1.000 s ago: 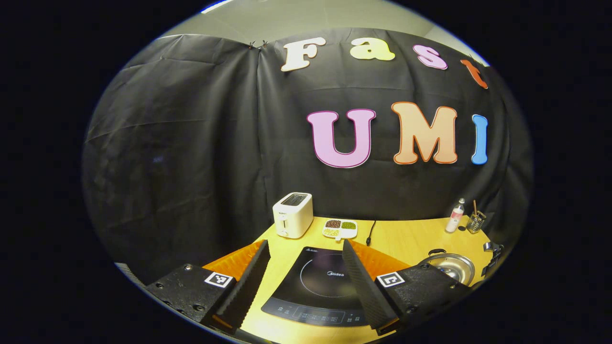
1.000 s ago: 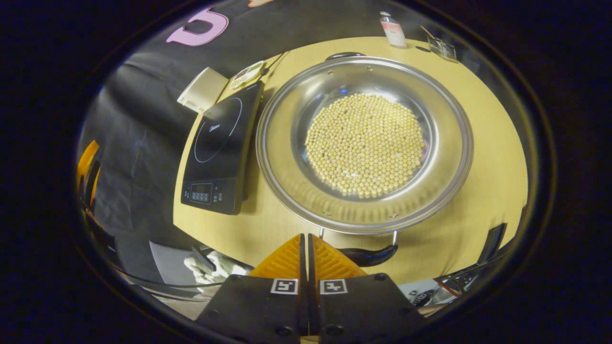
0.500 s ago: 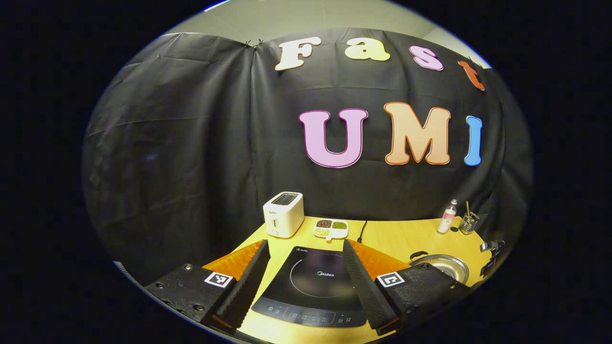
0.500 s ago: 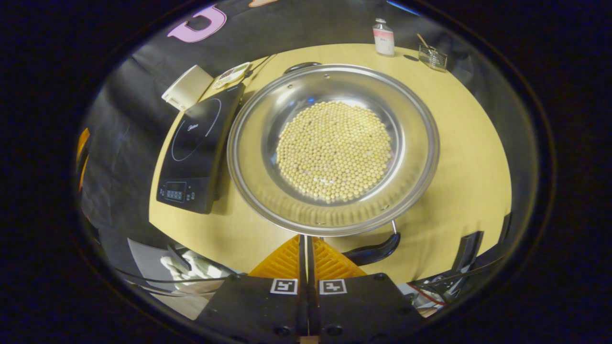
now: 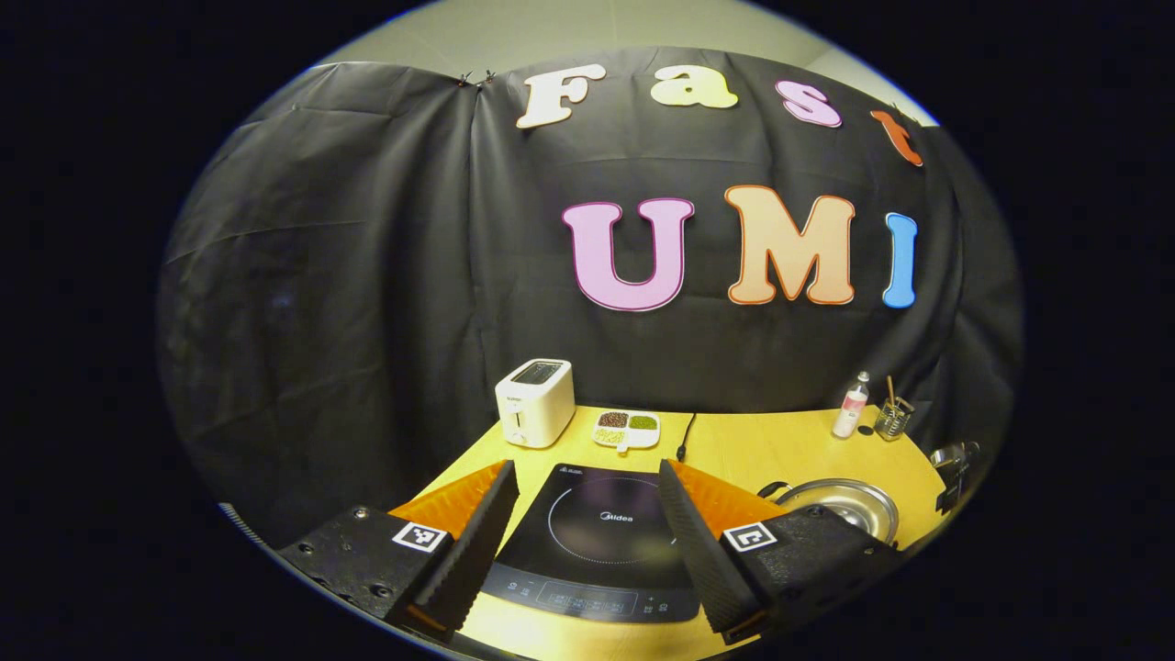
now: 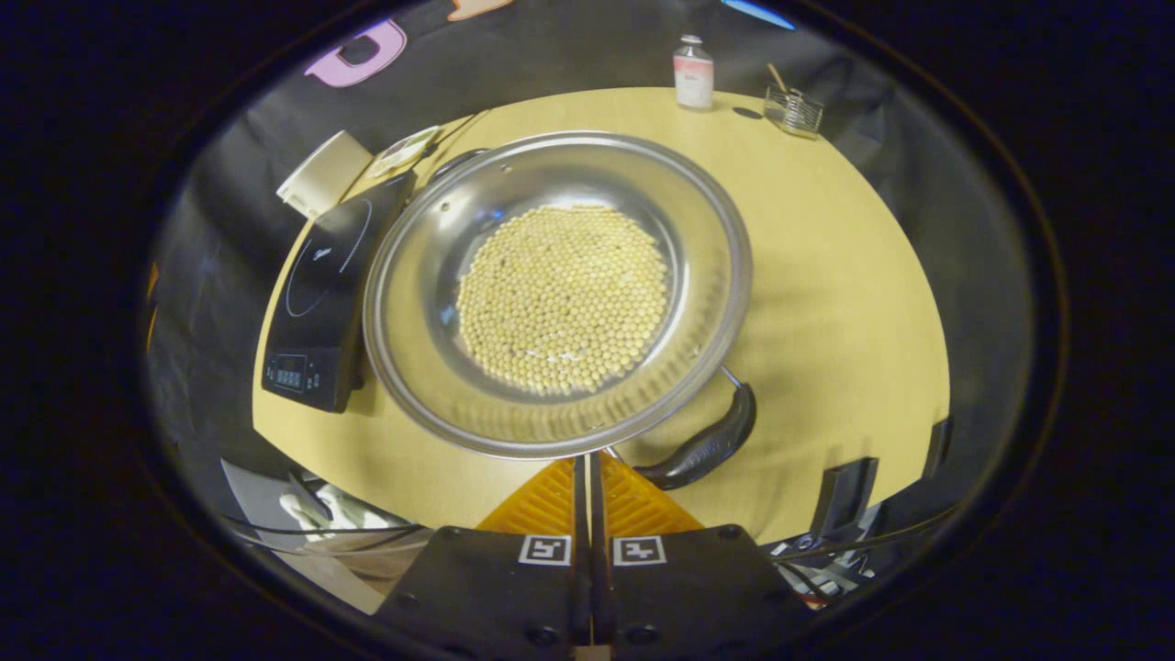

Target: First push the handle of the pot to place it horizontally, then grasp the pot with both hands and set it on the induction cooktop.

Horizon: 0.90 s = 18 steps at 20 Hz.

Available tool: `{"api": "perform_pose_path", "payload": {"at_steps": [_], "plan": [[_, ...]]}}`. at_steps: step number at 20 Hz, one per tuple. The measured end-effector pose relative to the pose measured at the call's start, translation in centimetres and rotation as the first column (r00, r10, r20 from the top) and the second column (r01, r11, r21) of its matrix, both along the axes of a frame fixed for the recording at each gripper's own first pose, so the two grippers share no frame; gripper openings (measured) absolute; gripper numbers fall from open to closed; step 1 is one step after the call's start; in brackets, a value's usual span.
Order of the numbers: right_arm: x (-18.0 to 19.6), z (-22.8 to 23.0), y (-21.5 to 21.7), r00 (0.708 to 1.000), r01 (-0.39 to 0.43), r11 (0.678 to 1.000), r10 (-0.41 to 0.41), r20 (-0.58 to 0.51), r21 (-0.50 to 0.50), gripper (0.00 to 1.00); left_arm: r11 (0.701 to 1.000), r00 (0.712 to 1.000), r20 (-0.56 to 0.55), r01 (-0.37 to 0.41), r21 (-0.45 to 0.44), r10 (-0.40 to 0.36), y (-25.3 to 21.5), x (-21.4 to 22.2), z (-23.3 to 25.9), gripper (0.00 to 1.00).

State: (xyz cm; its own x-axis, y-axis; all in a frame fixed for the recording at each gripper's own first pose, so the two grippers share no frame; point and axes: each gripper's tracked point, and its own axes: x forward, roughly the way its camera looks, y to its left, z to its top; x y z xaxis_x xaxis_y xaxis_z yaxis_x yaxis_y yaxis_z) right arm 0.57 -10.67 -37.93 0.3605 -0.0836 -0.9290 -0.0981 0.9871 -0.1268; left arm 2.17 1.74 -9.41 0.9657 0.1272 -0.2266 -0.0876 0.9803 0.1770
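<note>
A wide steel pot [image 6: 413,367] full of pale beans sits on the wooden table, just right of the black induction cooktop [image 6: 317,275]. Its near black handle [image 6: 702,445] angles to the lower right; the far handle [image 6: 459,161] peeks over the rim. My right gripper [image 6: 587,464] is shut with its tips at the pot's near rim, beside that handle. In the left gripper view, my left gripper [image 5: 583,523] stands open above the cooktop [image 5: 601,537], and the pot [image 5: 840,505] lies to the right.
A white toaster [image 5: 534,402] and a divided dish of beans [image 5: 627,429] stand behind the cooktop. A small bottle [image 6: 693,72] and a glass holder [image 6: 794,108] are at the table's far edge. Bare table [image 6: 844,275] lies right of the pot.
The pot has turned: its near handle swung from facing me to the lower right, and the far handle went left. The right gripper stayed shut at the rim. The left gripper's view shifted slightly.
</note>
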Motion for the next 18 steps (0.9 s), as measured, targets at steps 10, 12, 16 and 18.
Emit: {"api": "perform_pose_path", "payload": {"at_steps": [10, 12, 16, 18], "plan": [[2.7, 0.9, -4.3, 0.994, 0.1, 0.995, -0.1, 0.036, -0.011, 0.0, 1.0, 0.999, -0.034, 0.02, -0.001, -0.02, -1.1, -0.4, -1.0, 0.94], [3.3, 1.1, -4.9, 0.992, 0.121, 0.993, -0.12, 0.042, -0.009, 0.02, 1.0, 0.999, -0.044, 0.029, -0.005, -0.029, -1.6, -0.6, -1.3, 0.94], [4.3, 1.3, -6.0, 0.989, 0.142, 0.99, -0.142, 0.051, -0.01, 0.0, 1.0, 0.997, -0.071, 0.026, -0.006, -0.026, -2.4, -0.7, -2.2, 0.92], [4.9, 1.5, -6.2, 0.989, 0.141, 0.99, -0.141, 0.055, -0.007, 0.03, 1.0, 0.996, -0.081, 0.025, 0.004, -0.025, -2.7, -0.8, -2.5, 0.94]]}}
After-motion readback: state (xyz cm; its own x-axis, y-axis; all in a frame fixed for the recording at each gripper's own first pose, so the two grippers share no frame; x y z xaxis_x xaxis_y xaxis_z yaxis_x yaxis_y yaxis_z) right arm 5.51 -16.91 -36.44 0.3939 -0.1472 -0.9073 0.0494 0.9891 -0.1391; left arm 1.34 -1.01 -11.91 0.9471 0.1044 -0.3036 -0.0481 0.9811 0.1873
